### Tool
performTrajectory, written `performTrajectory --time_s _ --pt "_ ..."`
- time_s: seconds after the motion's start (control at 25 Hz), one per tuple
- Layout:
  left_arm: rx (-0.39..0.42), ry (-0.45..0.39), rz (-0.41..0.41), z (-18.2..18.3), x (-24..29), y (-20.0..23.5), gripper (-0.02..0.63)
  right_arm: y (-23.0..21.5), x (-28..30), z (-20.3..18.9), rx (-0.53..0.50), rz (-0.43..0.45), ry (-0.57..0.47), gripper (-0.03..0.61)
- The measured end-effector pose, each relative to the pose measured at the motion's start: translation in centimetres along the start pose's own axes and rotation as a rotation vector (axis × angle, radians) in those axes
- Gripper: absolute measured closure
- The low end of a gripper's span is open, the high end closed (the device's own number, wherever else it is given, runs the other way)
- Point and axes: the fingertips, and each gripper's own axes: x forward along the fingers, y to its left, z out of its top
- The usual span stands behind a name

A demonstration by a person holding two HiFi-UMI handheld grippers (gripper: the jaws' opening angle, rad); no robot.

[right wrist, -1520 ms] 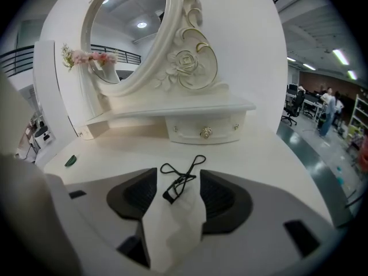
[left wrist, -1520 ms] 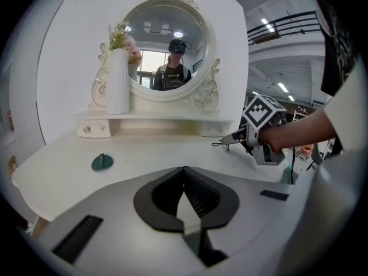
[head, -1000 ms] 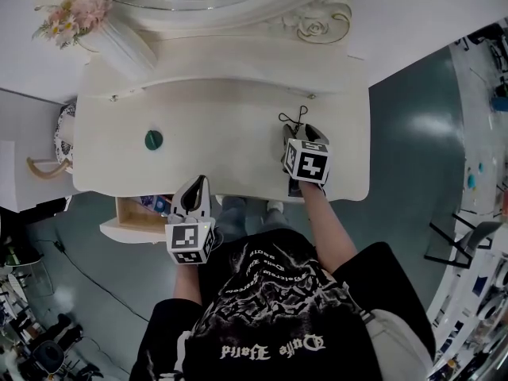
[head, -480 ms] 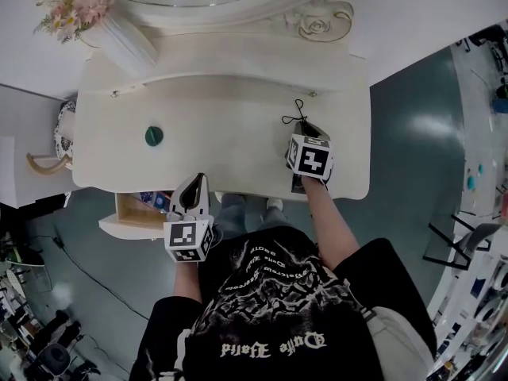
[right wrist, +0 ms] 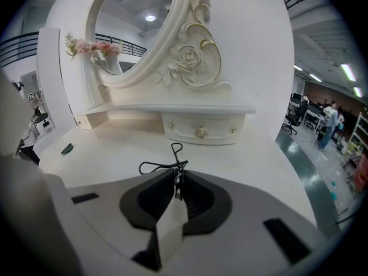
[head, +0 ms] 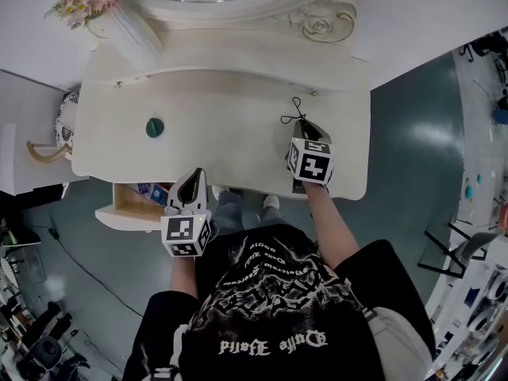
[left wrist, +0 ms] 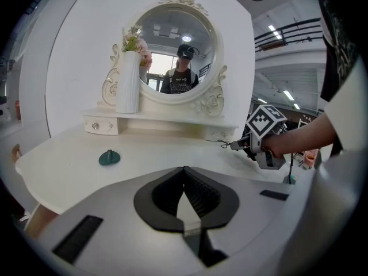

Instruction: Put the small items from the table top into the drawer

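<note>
Right tongs (head: 300, 124) closing, pinching the wire (head: 293, 114), its end buried in them. Left tongs (head: 194, 175) pressed together, empty. Drawer (head: 119, 216), left of wire, half hidden under tabletop (head: 230, 141).

A big workshop-like hall: strip lights (right wrist: 348, 72), mezzanine railings (left wrist: 287, 30), a staged dressing table (head: 230, 133).

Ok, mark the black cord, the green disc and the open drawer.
black cord (right wrist: 171, 165), right gripper view, where its strands bunch.
green disc (head: 155, 127), head view, its centre.
open drawer (head: 125, 201), head view, its wooden inner wall.

Drawer (head: 119, 215) mostly under table top (head: 222, 133); wire item (right wrist: 179, 165) too small to identify.
</note>
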Motion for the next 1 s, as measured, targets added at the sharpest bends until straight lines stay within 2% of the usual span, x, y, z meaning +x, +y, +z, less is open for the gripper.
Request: performTrajectory --time_s 0.44,0.68,0.88,1.0 --pt "-0.021 -0.046 0.048 0.5 -0.7 -0.7 0.598 0.8 -3.0 1.1 -0.094 0.073 -0.075 0.535" --pt "-0.043 -0.069 0.097 0.7 -1.5 -1.4 0.598 2.4 -4.6 1.4 -0.205 0.170 -0.103 0.535" --pt "-0.064 -0.091 0.139 0.6 -2.4 -2.1 0.598 3.7 -5.6 1.2 -0.249 0.235 -0.111 0.535" --pt "-0.062 -0.096 0.191 0.2 -3.2 -2.1 0.598 4.4 -6.0 1.0 -0.279 0.274 -0.114 0.535"
